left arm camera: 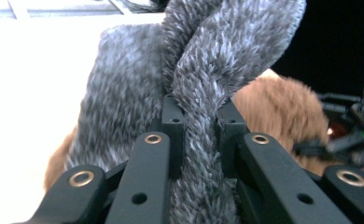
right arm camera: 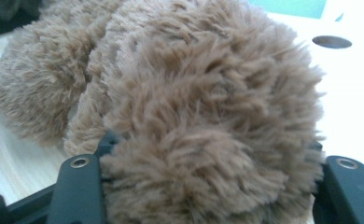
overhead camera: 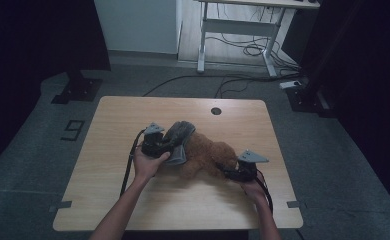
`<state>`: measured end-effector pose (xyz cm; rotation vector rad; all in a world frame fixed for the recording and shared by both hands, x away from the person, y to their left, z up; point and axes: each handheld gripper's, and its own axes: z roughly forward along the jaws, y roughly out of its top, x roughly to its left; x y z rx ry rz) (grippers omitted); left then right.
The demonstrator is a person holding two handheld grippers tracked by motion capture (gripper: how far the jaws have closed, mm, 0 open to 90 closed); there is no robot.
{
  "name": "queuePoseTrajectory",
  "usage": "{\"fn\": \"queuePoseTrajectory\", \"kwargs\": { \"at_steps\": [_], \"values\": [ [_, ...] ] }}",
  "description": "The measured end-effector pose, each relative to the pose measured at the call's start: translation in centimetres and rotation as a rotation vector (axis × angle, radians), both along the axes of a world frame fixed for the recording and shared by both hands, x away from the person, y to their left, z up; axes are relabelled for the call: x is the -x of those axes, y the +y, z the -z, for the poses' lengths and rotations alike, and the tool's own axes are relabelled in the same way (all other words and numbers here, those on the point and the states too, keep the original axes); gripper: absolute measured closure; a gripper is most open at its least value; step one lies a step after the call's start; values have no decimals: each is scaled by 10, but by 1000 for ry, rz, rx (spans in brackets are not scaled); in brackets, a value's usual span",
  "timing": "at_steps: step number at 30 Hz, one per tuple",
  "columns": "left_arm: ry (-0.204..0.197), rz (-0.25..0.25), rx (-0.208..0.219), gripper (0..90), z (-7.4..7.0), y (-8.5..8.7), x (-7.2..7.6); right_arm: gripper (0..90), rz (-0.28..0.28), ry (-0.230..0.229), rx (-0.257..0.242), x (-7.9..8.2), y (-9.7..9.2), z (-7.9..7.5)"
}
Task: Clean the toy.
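Brown plush toy [overhead camera: 208, 155] lies mid-table, grey fuzzy cloth [overhead camera: 179, 140] draped over it

The table [overhead camera: 133, 200] is viewed from above, facing twelve o'clock; the brown plush [overhead camera: 208, 155] is seen close by both gripper views.

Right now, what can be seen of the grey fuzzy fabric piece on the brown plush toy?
The grey fabric piece looks like soft, shaggy knit, dark grey flecked with lighter fibres. It drapes over the left end of the brown plush toy near the middle of the wooden table. One fold is bunched and twisted into a thick strand, and the left gripper is shut on that strand, with its jaws pressing from both sides.
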<state>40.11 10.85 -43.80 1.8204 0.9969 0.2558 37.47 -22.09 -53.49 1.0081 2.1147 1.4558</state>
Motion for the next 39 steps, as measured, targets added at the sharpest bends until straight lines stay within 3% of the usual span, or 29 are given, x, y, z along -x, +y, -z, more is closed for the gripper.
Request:
{"fn": "queuePoseTrajectory", "kwargs": {
  "at_steps": [3, 7, 10, 14, 17, 21, 23, 25, 27, 30, 33, 36, 37, 39],
  "values": [
    [-18, 29, -51, 774, -9, -18, -4, 347, -27, -48, 53, 7, 2, -1],
    [3, 40, -101, 771, 4, -32, -7, 333, -38, -59, 61, 8, 2, -1],
    [10, 36, -98, 772, 14, -28, -6, 281, -42, -32, 21, 7, -1, 0],
    [21, 31, -69, 776, 28, -17, 1, 176, -7, 20, -40, 7, -1, -1],
    [20, 35, -55, 778, 34, -13, 7, 130, 29, 75, -40, 8, 0, -3],
    [5, 38, -60, 778, 38, -9, 18, 120, 73, 131, 6, 12, 4, -6],
    [3, 42, -57, 778, 40, -6, 23, 132, 82, 192, 14, 11, 3, -6],
    [11, 47, -44, 777, 43, -3, 26, 175, 71, 205, 12, 12, 1, -5],
    [15, 52, -45, 777, 43, -1, 29, 252, 42, 189, 5, 12, -1, -2],
    [-8, 47, -68, 777, 36, -1, 35, 329, 17, 152, -2, 13, 0, -2],
    [-49, 61, -84, 779, 18, -11, 36, 365, 7, 137, -12, 13, 0, -2],
    [-61, 86, -84, 779, 9, -24, 35, 376, 6, 138, -50, 11, -3, 0],
    [-63, 128, -97, 779, 3, -50, 35, 377, 2, 130, -52, 11, -3, 1],
    [-55, 166, -120, 779, 2, -77, 34, 377, 0, 120, -53, 10, -3, 1]
  ]
}}
